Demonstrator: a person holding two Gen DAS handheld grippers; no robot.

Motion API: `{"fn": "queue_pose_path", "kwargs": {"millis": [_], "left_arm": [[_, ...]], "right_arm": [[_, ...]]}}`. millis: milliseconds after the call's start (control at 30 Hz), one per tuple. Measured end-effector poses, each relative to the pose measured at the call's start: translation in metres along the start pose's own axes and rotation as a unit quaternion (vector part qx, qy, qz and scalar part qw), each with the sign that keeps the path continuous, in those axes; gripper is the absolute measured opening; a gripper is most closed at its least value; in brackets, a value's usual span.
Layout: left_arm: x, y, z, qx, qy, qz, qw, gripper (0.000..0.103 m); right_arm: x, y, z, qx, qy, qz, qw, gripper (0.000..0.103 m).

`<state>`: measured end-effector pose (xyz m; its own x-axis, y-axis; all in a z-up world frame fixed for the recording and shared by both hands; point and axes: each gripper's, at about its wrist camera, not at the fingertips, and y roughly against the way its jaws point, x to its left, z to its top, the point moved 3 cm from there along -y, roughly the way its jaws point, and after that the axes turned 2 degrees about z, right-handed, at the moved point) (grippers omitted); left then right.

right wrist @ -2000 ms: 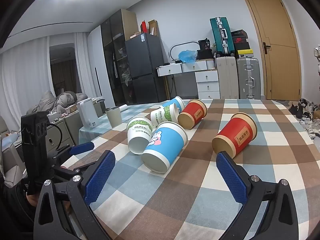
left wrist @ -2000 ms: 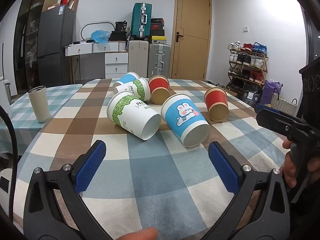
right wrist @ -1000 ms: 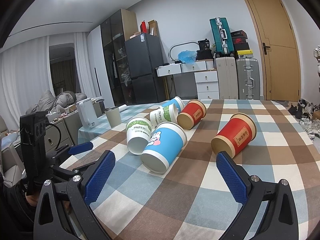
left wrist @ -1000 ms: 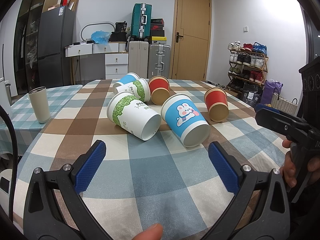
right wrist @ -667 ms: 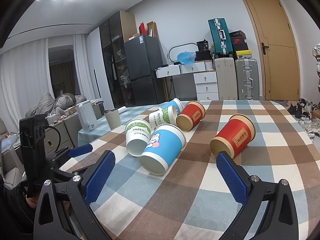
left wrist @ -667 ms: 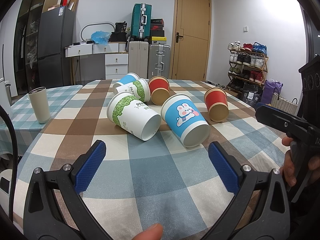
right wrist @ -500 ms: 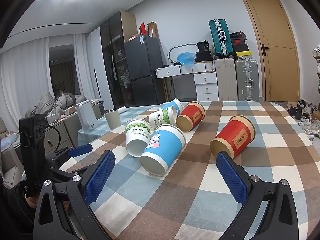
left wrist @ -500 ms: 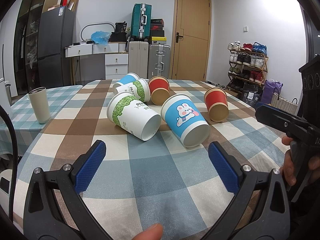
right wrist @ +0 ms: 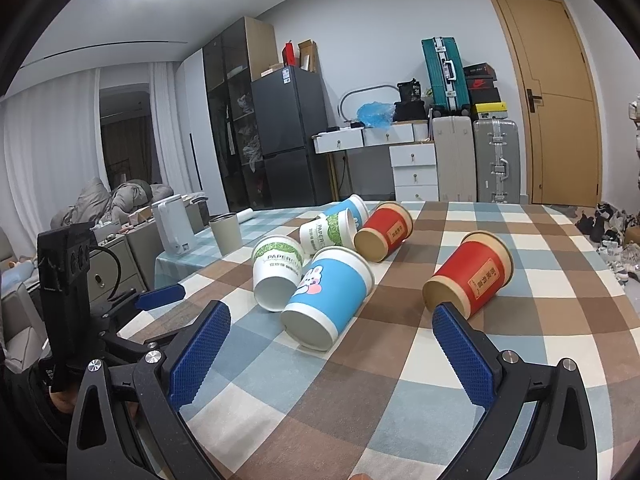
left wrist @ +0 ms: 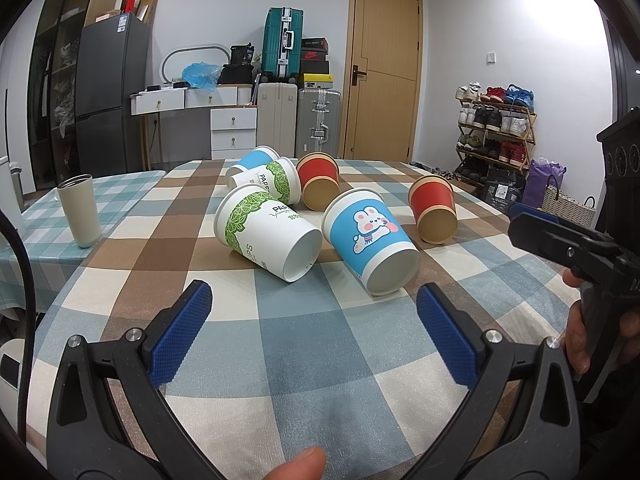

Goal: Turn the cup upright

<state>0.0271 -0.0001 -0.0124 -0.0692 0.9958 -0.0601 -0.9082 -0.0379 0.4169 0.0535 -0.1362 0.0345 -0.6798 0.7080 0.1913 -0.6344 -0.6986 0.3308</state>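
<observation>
Both wrist cameras look low along wide-spread fingers across the checked table [left wrist: 320, 344], facing the dresser wall. Ahead of both lie the toppled cups [left wrist: 370, 240] [right wrist: 328, 296].

We see a checked cloth [left wrist: 320, 344] over the bench [right wrist: 560, 280]. Six paper cups lie on their sides on it: two green-leaf [left wrist: 266, 230], two blue [left wrist: 370, 240], two red [left wrist: 434, 212]. A beige tumbler [left wrist: 80, 210] stands upright at the left.
</observation>
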Motion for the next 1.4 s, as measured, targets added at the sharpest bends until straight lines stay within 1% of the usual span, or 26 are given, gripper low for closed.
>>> {"fn": "queue_pose_path", "kwargs": {"millis": [133,367,500,567,667,733,833,933,1067,1267,1400], "left_arm": [[0.000,0.000,0.000,0.000,-0.001,0.001,1.0000,0.102],[0.001,0.000,0.000,0.002,0.003,-0.003,1.0000,0.102],[0.003,-0.003,0.002,0.006,0.008,-0.007,0.9999,0.102],[0.002,-0.002,0.006,0.006,0.007,-0.006,0.9999,0.102],[0.001,-0.003,0.008,0.008,0.010,-0.009,0.9999,0.102],[-0.006,-0.004,0.010,0.009,0.008,-0.008,0.9999,0.102],[-0.008,-0.006,0.012,0.010,0.003,-0.006,0.9999,0.102],[-0.008,-0.008,0.013,0.014,0.001,-0.006,0.9999,0.102],[-0.010,-0.009,0.014,0.018,0.003,-0.005,0.9998,0.102],[-0.018,-0.019,0.022,0.034,0.003,0.004,0.9994,0.102],[-0.024,-0.030,0.028,0.050,0.001,-0.002,0.9987,0.101]], "right_arm": [[-0.002,0.000,0.001,-0.004,-0.006,0.004,1.000,0.103],[-0.002,-0.005,0.000,0.016,-0.004,0.002,1.000,0.103],[-0.003,-0.009,-0.001,0.042,-0.009,0.013,0.999,0.103],[-0.002,-0.009,-0.001,0.045,-0.006,0.014,0.999,0.103],[-0.001,-0.007,-0.002,0.045,0.006,0.005,0.999,0.103],[-0.003,-0.008,-0.002,0.049,0.008,-0.001,0.999,0.103],[-0.009,-0.008,-0.001,0.052,-0.005,-0.002,0.999,0.103],[-0.016,-0.006,0.001,0.049,-0.010,-0.022,0.998,0.103],[-0.025,-0.006,0.002,0.051,-0.028,-0.031,0.998,0.103],[-0.032,-0.003,0.002,0.052,-0.043,-0.036,0.997,0.103],[-0.035,-0.003,0.004,0.052,-0.043,-0.044,0.997,0.103]]}}
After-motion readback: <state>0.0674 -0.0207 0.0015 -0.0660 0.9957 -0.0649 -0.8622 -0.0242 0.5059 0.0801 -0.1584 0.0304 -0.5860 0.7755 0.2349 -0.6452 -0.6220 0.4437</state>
